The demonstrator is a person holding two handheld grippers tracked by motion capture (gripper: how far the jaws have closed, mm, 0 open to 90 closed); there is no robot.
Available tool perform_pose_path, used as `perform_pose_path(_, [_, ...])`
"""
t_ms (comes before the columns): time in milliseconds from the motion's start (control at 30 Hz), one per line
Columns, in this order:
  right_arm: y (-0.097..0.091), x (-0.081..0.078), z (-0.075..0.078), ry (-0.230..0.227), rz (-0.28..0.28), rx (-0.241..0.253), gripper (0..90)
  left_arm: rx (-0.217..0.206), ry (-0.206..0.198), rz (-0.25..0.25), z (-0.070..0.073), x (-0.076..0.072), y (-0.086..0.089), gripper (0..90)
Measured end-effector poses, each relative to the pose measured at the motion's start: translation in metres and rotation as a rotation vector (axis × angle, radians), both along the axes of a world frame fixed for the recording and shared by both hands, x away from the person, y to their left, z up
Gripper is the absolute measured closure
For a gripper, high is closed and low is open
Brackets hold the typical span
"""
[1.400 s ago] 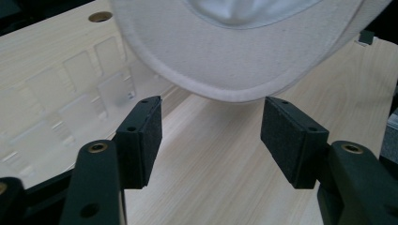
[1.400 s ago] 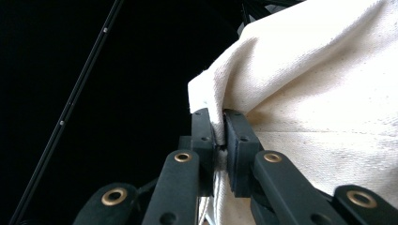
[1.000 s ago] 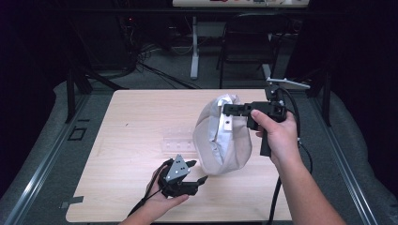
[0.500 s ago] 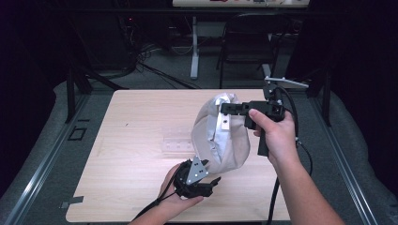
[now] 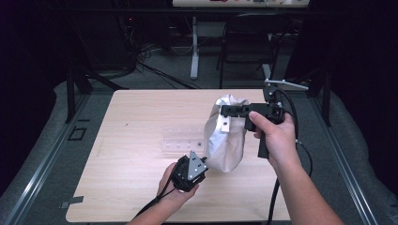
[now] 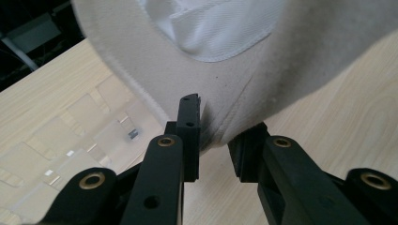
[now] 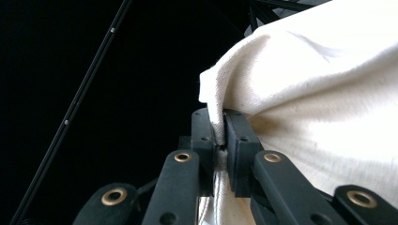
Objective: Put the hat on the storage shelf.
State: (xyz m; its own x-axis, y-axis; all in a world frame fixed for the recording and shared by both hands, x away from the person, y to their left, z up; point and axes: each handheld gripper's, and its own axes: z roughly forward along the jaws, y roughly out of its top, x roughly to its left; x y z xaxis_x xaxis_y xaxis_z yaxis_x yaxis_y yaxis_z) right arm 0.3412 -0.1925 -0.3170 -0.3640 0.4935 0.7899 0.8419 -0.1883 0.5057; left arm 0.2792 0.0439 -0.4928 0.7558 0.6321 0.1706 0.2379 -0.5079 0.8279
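Note:
A cream cloth (image 5: 228,140) with a white lining patch (image 6: 216,28) hangs over the wooden table (image 5: 141,117). My right gripper (image 5: 225,113) holds it up by its top edge, and in the right gripper view the pads (image 7: 219,126) are shut on a fold of the cloth (image 7: 319,93). My left gripper (image 5: 202,162) is at the cloth's lower left edge. Its jaws have just been closing, and a bunched fold of the cloth (image 6: 187,61) fills the narrow gap between its pads (image 6: 215,140).
A clear plastic tray (image 5: 183,143) lies flat on the table just left of the hanging cloth, also seen as the clear tray (image 6: 70,136). Dark floor, cables and a chair frame (image 5: 244,51) lie beyond the far edge. Bare wood stretches to the left.
My left gripper has moved right, up to the cloth's lower edge, and its jaws have closed on a fold there. The cloth now hangs narrower. The right gripper has held still.

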Motion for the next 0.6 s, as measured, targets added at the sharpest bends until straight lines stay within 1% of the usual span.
perform_pose_path(100, [0.004, 0.001, -0.001, 0.001, 0.005, -0.003, 83.7, -0.022, -0.007, 0.013, 0.001, 0.004, 0.005, 78.7])
perform_pose_path(167, [0.007, 0.001, -0.003, -0.002, 0.009, -0.013, 83.7, -0.039, -0.001, 0.012, 0.0, 0.007, 0.008, 79.5])
perform_pose_path(333, [0.011, 0.004, -0.008, 0.005, 0.012, -0.033, 83.7, -0.058, -0.009, 0.022, 0.0, 0.009, 0.014, 81.5])
perform_pose_path(367, [0.011, 0.004, -0.009, 0.007, 0.012, -0.039, 83.7, -0.069, -0.008, 0.023, 0.0, 0.01, 0.015, 82.0])
perform_pose_path(467, [0.012, 0.005, -0.011, 0.009, 0.015, -0.054, 83.7, -0.083, -0.01, 0.036, 0.001, 0.012, 0.017, 82.7])
perform_pose_path(600, [0.014, 0.006, -0.014, 0.011, 0.018, -0.071, 83.7, -0.133, 0.018, 0.041, 0.001, 0.019, 0.021, 82.9])
